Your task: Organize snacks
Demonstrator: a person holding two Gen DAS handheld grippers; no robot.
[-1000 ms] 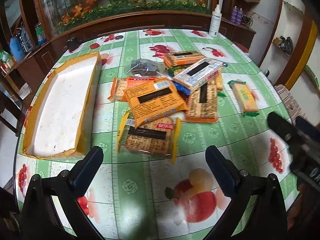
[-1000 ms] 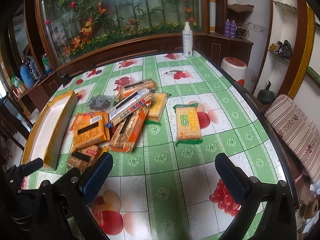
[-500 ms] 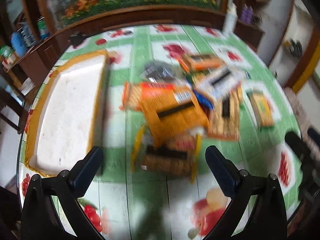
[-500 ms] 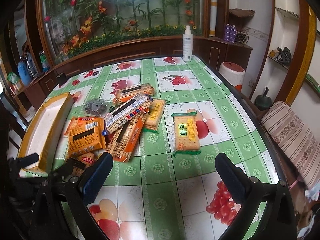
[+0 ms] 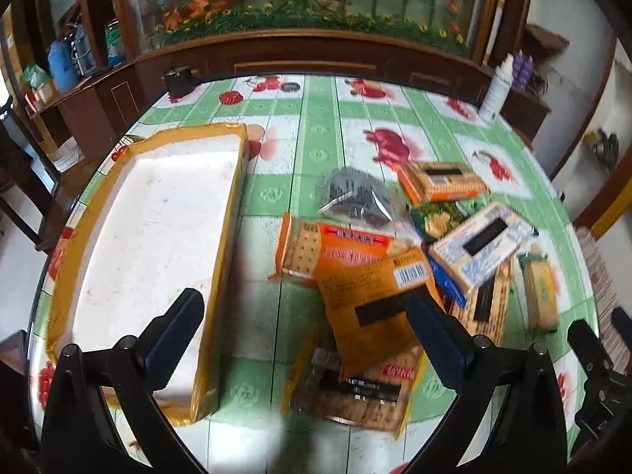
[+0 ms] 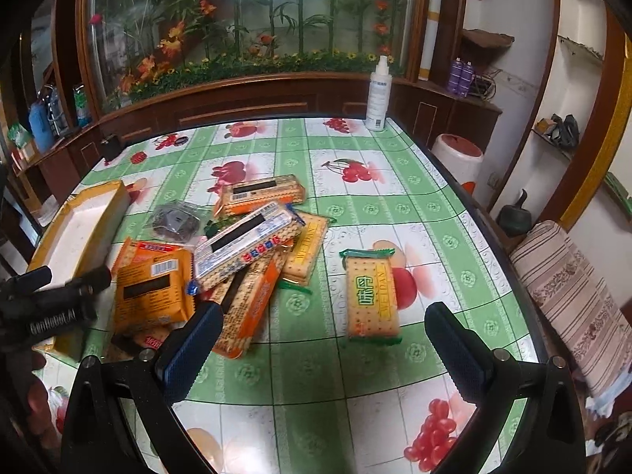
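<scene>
Fingers of the left gripper [image 5: 304, 335] and right gripper [image 6: 322, 345] are spread wide at the lower frame, nothing held. Snack packets [image 6: 252, 245] are heaped mid-frame on the tablecloth [image 6: 355, 205]; one cracker pack [image 6: 371, 296] lies apart, and a foam tray [image 5: 158, 237] is seen at left.

- snack pile [image 6: 241, 252]: overlapping orange, yellow and white cracker packs, lying flat ahead-left of right gripper [image 6: 320, 339]
- green-edged cracker pack [image 6: 371, 296]: flat, alone, just ahead between its fingers
- tray [image 5: 158, 245]: white inside, yellow rim, empty
</scene>
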